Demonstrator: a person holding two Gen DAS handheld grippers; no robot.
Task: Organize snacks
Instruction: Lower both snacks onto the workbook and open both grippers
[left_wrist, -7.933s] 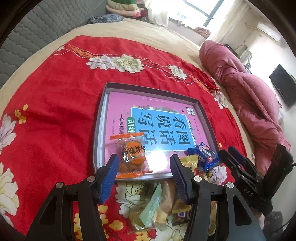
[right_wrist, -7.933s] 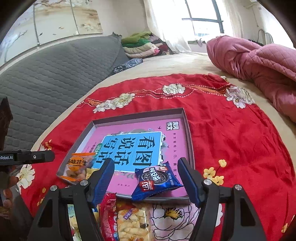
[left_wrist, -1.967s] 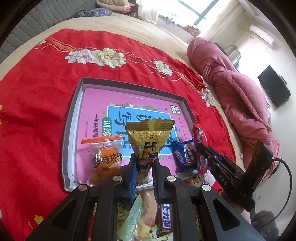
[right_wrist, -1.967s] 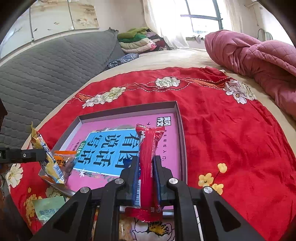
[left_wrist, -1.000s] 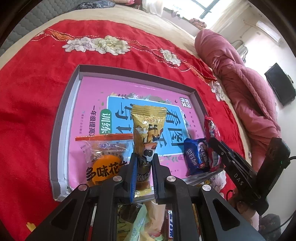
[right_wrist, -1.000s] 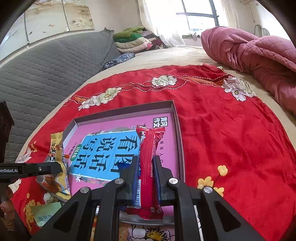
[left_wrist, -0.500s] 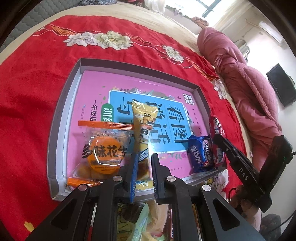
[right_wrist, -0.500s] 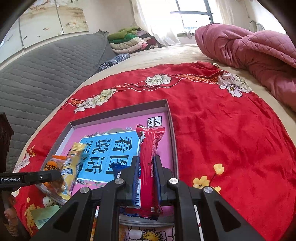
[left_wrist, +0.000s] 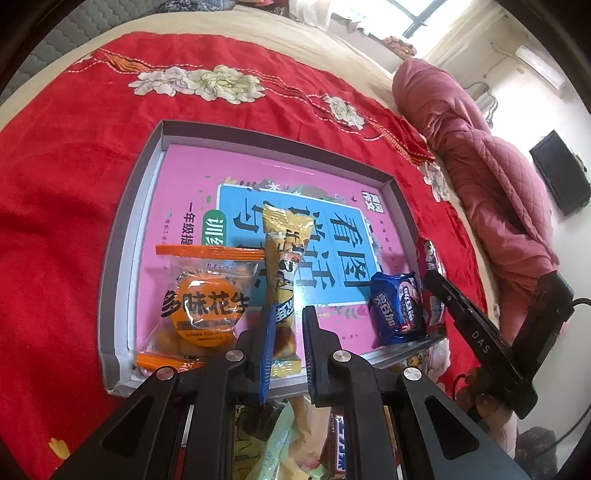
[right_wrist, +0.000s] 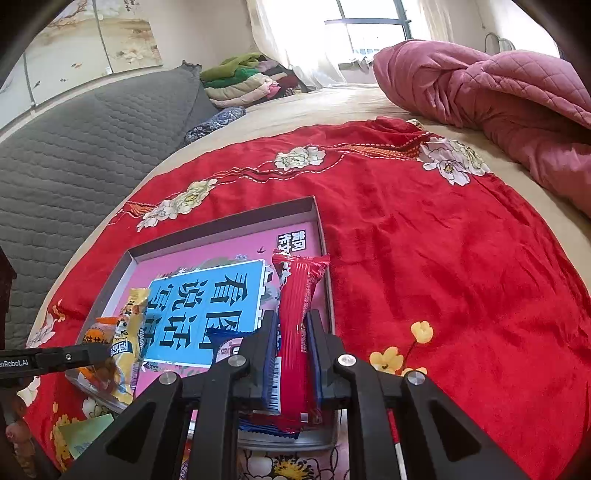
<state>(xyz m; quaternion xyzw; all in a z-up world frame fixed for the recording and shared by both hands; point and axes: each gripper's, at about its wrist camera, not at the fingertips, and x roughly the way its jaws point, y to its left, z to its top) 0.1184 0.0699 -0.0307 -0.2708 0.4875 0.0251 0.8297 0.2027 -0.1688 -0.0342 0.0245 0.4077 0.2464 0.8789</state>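
A grey tray (left_wrist: 123, 236) with a pink and blue book (left_wrist: 258, 177) in it lies on the red flowered cloth. My left gripper (left_wrist: 286, 332) is shut on a yellow snack packet (left_wrist: 284, 251), whose lower end rests at the tray's near edge, beside an orange peanut packet (left_wrist: 207, 299). A blue biscuit packet (left_wrist: 397, 310) lies at the tray's right side. My right gripper (right_wrist: 293, 354) is shut on a long red packet (right_wrist: 295, 306), held upright over the tray's right near corner (right_wrist: 325, 439). In the right wrist view the left gripper (right_wrist: 92, 354) with the yellow packet (right_wrist: 129, 332) shows at the left.
Several loose snacks (left_wrist: 284, 443) lie heaped on the red cloth (right_wrist: 443, 277) just before the tray's near edge. A rolled pink quilt (right_wrist: 498, 92) lies at the right. A grey padded headboard (right_wrist: 74, 147) and folded clothes (right_wrist: 240, 81) stand beyond.
The yellow packet has tipped from upright and come down into the tray beside the orange packet. The right gripper with the red packet has shifted slightly over the tray's right side.
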